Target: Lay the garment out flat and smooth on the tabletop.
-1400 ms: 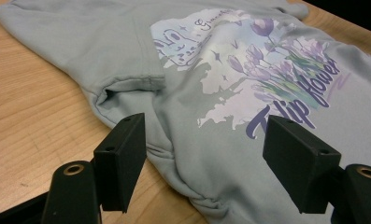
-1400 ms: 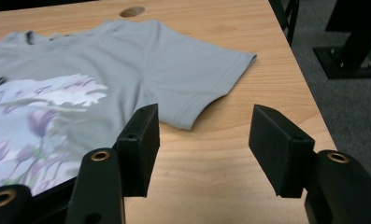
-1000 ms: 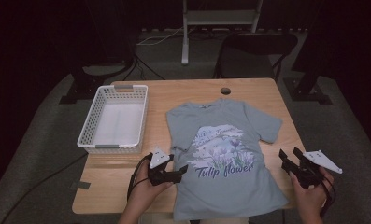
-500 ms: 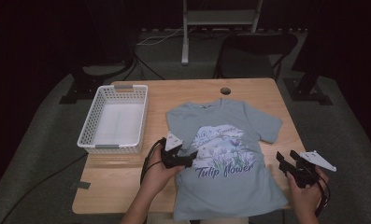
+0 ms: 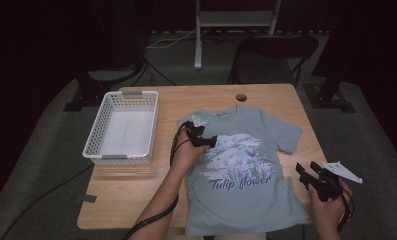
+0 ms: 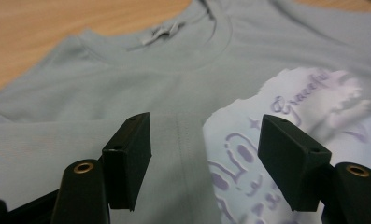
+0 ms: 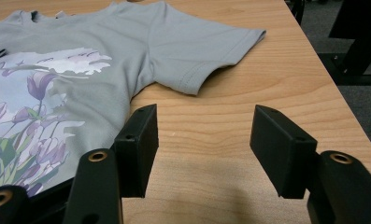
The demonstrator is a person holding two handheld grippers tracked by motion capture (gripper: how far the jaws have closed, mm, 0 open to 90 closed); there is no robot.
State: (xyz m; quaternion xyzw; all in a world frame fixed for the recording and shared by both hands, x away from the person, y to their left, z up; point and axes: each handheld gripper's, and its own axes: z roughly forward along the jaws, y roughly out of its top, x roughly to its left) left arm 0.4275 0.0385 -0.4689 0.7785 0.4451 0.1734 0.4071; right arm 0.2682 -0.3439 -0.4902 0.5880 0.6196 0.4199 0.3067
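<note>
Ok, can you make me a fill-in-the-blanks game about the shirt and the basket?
1. The T-shirt lies flat on the ____.
2. The words printed on it read "Tulip ____".
3. The white basket has ____ inside it.
4. The left gripper is over the shirt, and its jaws stand ____.

Missing words: table; flower; nothing; open

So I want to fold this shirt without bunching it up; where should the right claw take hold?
Probably the hem of the short sleeve of the shirt, coming in low from the table's bare side: that edge lies flat, free and nearest the right claw.
</note>
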